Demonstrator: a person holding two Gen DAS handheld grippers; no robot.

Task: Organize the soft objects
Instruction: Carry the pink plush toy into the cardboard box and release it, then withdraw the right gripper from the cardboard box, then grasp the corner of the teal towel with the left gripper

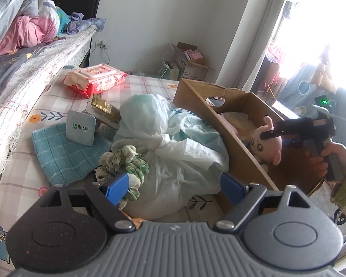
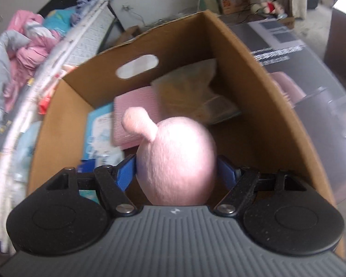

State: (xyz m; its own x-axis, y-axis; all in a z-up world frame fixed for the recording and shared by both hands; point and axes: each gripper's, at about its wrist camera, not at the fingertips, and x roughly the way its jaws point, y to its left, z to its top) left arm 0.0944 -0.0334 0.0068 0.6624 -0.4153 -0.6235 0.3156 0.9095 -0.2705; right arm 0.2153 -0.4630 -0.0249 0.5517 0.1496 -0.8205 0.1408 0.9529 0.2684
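Right gripper [image 2: 176, 169] clamped across the plush [image 2: 177, 159], held over the box [image 2: 253, 73]. Soft, light, compressible; mid-body hold suits. Left gripper [image 1: 176, 184] apart, empty.

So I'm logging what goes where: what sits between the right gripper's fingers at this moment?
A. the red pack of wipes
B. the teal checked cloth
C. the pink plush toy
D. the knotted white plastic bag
C: the right gripper has its blue fingers on either side of the pink plush toy, over the open cardboard box.
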